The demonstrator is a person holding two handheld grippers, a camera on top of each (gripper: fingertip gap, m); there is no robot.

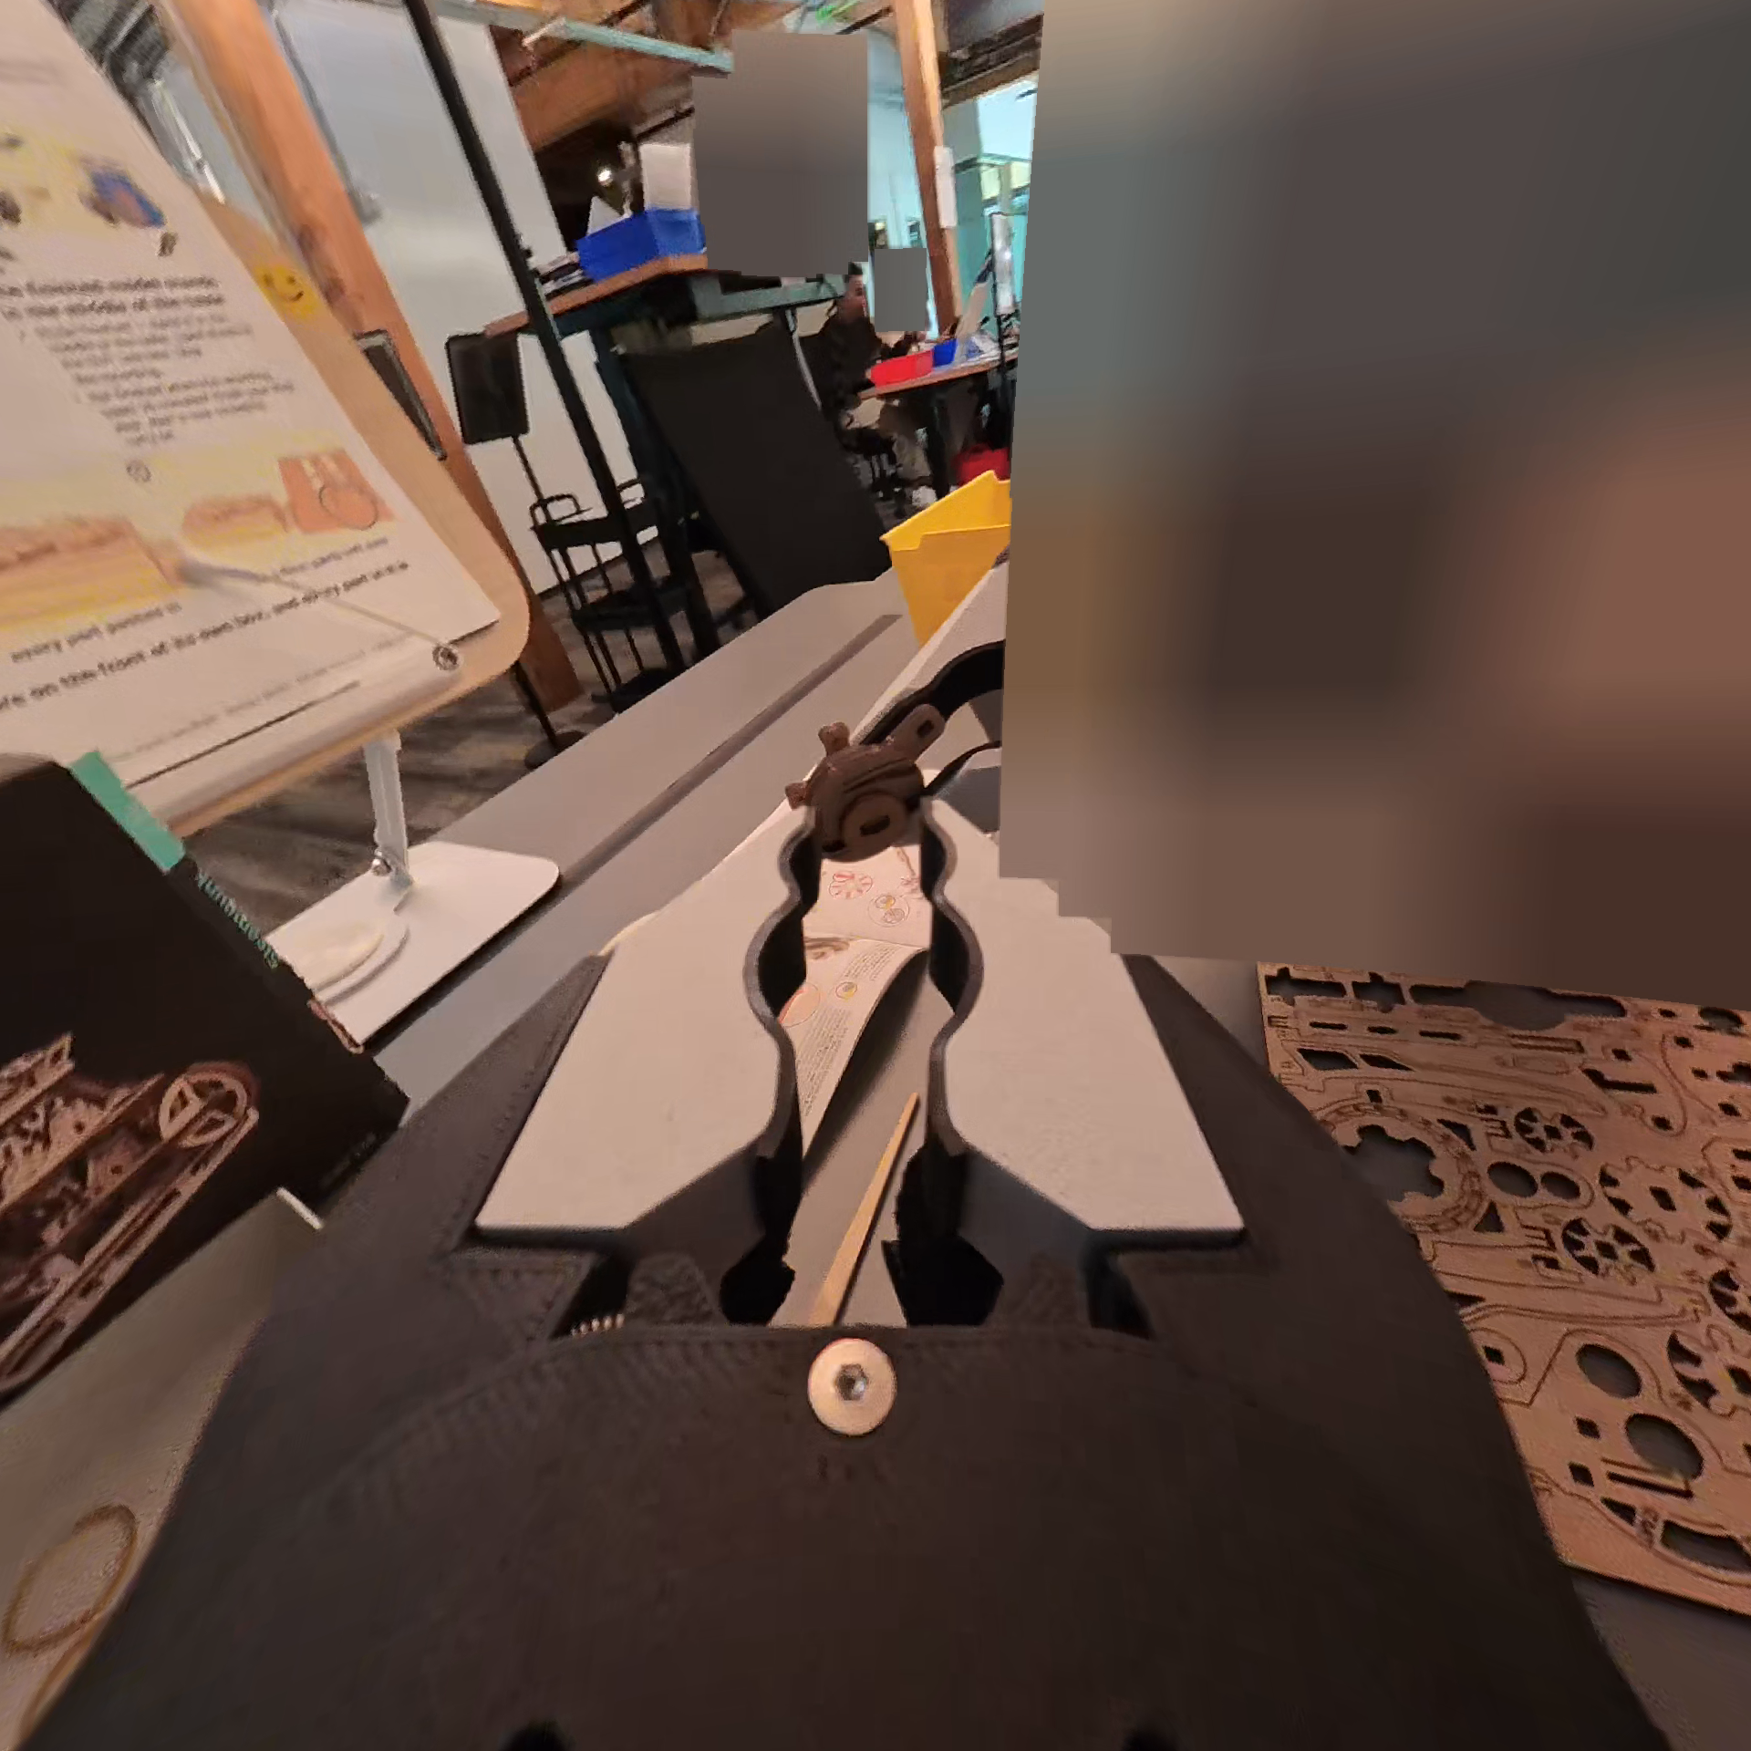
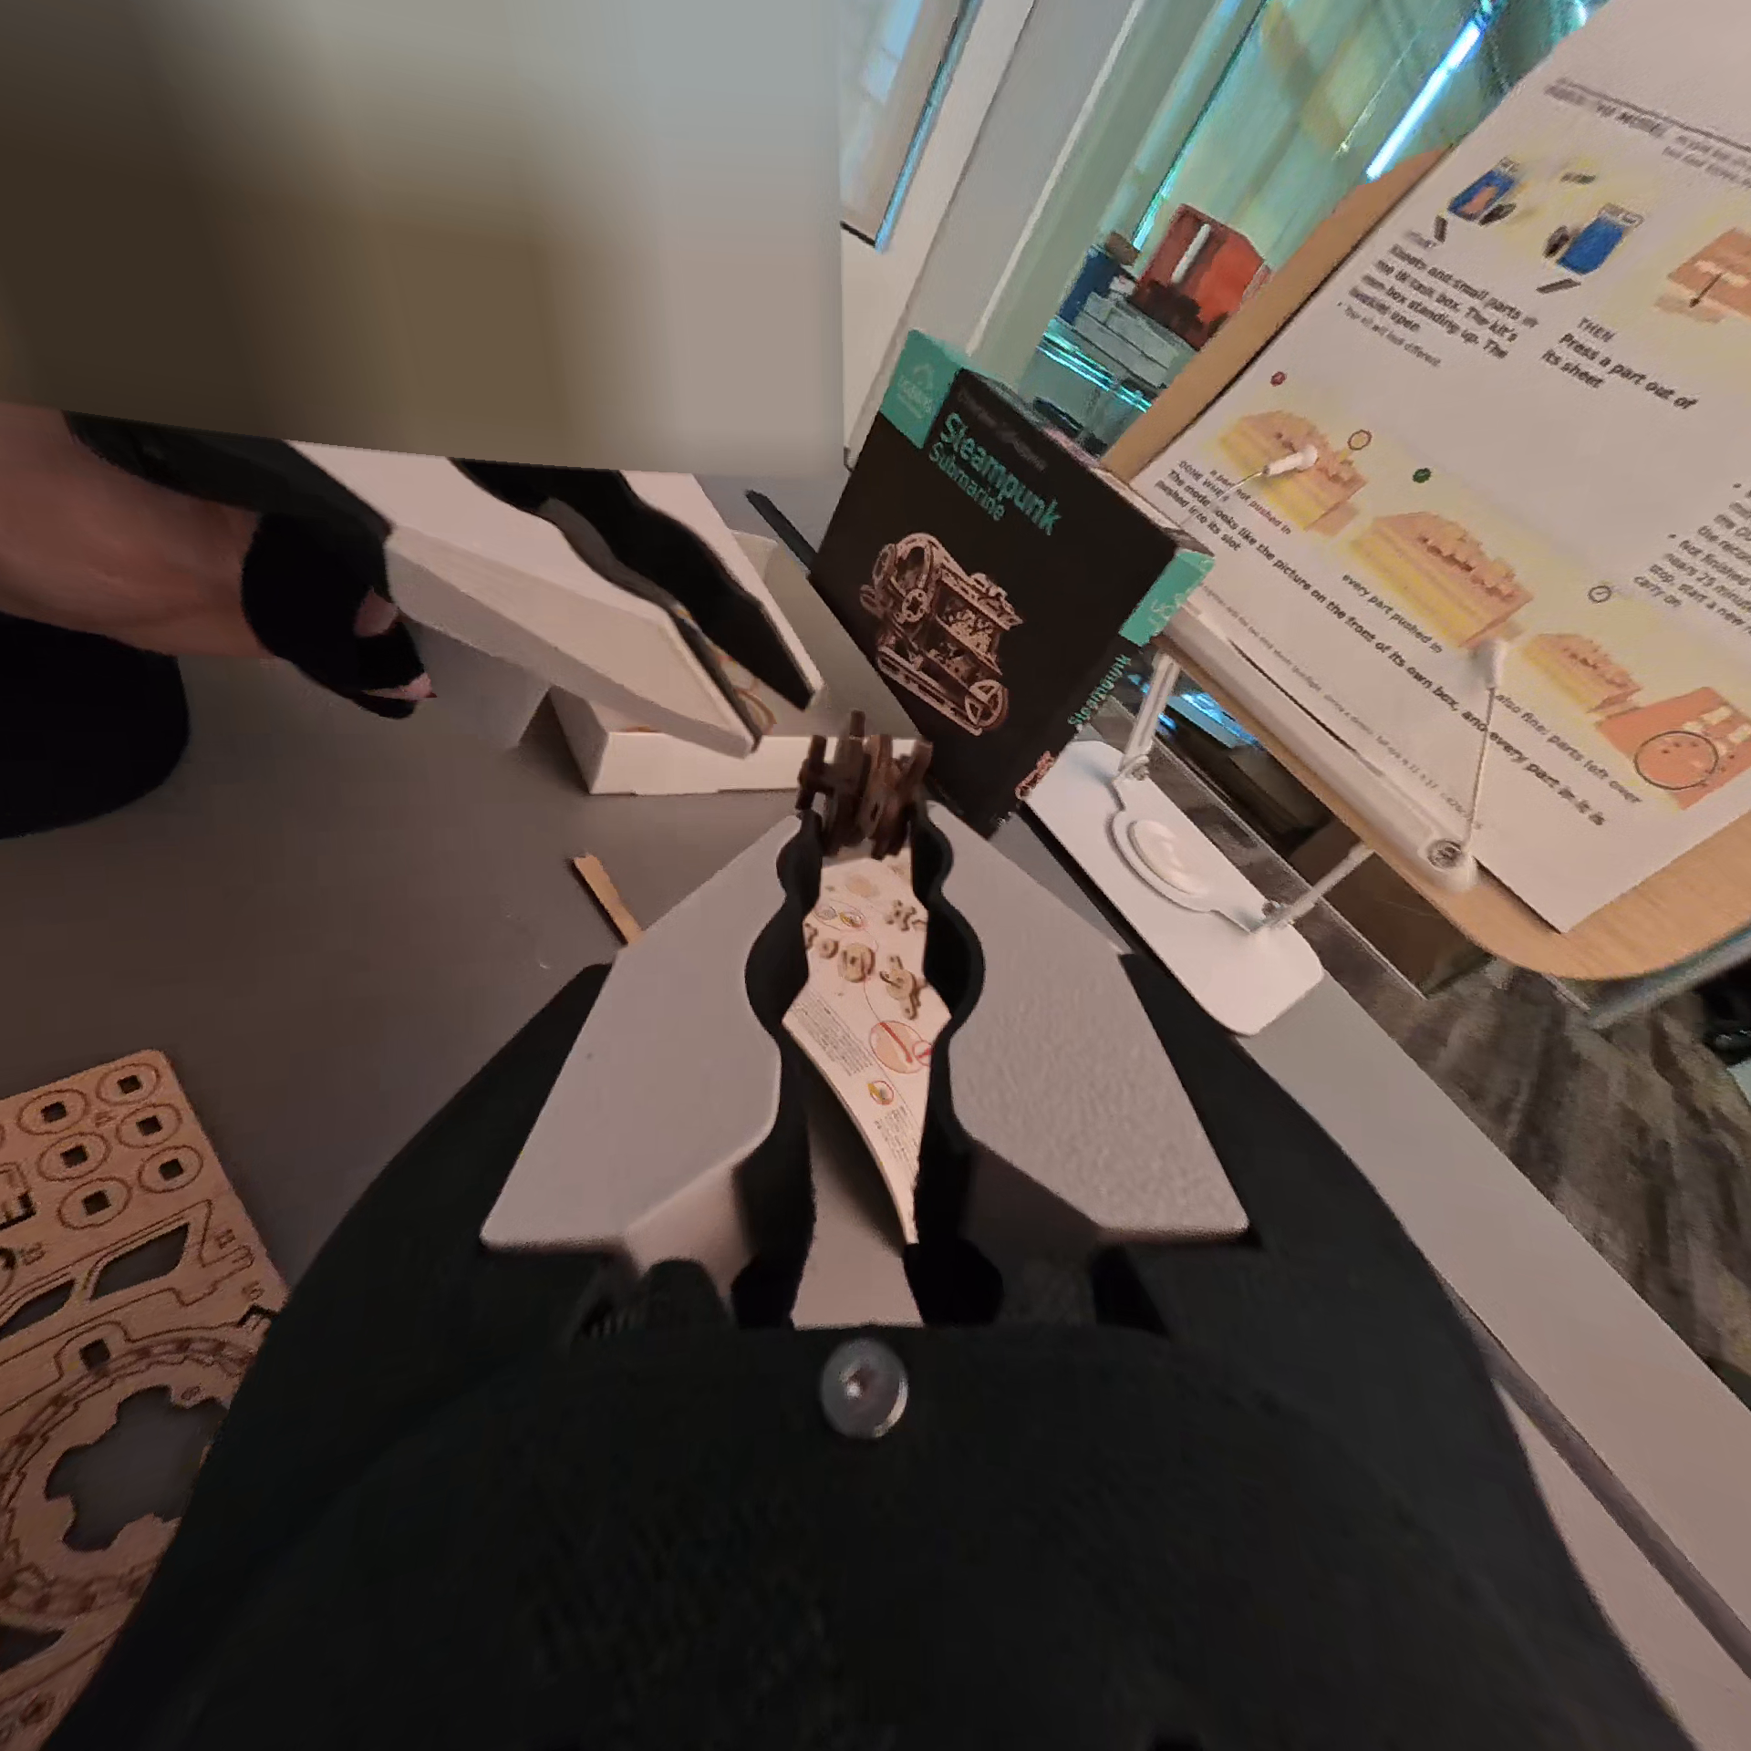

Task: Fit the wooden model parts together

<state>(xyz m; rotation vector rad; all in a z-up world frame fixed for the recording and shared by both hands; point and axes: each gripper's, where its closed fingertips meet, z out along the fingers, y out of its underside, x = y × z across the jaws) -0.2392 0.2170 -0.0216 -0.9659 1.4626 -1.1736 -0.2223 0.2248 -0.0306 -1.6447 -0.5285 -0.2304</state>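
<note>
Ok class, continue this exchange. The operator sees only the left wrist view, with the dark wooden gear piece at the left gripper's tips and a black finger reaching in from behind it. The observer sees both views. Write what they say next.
Operator: Is that black finger the right gripper, and is it on the wooden gear piece too?
Observer: Yes. In the right wrist view the right gripper is closed on the wooden gear piece, seen edge-on as stacked layers.
Operator: What is holding my left gripper?
Observer: A hand in a black fingerless glove grips its white body from the rear.
</note>
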